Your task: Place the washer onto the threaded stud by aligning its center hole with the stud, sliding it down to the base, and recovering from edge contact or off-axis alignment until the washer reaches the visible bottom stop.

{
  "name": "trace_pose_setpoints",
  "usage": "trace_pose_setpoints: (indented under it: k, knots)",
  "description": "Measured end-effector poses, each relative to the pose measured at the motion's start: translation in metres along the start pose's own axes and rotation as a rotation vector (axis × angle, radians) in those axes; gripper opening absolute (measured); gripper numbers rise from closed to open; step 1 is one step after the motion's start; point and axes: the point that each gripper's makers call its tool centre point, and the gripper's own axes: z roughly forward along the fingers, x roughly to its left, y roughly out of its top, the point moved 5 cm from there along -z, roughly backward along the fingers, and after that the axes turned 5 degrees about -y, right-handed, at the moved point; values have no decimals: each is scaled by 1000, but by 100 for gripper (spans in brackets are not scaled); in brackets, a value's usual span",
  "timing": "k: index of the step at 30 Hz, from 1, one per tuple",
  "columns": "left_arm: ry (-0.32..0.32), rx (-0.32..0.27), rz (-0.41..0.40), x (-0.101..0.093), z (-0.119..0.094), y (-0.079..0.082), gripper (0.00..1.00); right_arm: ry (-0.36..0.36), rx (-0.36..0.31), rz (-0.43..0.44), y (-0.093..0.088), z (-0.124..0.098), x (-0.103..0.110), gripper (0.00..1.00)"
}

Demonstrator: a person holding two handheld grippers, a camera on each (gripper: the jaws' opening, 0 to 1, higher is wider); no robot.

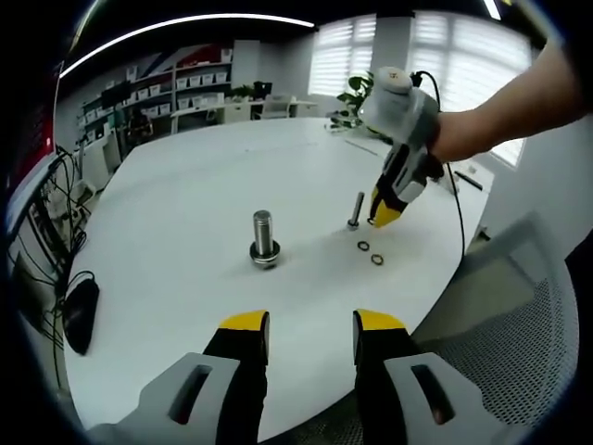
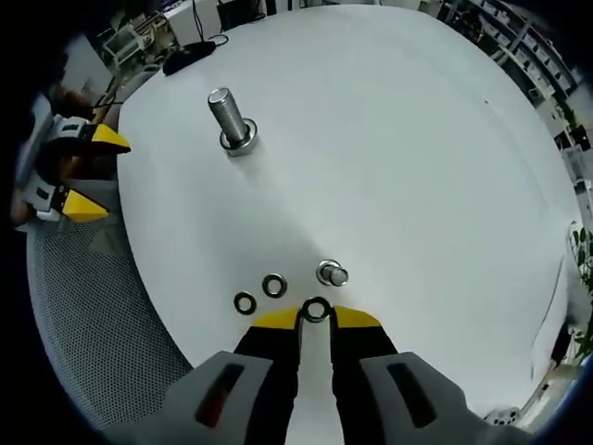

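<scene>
On the white table, the right gripper has its yellow-tipped jaws drawn close onto a washer, which it pinches at the tips just beside the small upright stud, while two more washers lie flat on the table near it. The large bolt stands upright well apart from them, with a washer already at its base. The left gripper hovers near the table's edge with its jaws apart and nothing between them.
</scene>
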Motion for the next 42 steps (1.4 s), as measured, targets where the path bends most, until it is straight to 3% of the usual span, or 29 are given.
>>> trace_pose_setpoints:
  k: [27, 42]
  knots:
    - [-11, 11, 6, -4, 0, -2, 34, -34, -92, -37, 16, -38, -2, 14]
    - [-3, 10, 4, -2, -1, -1, 34, -44, -111, -65, 27, -34, -7, 14]
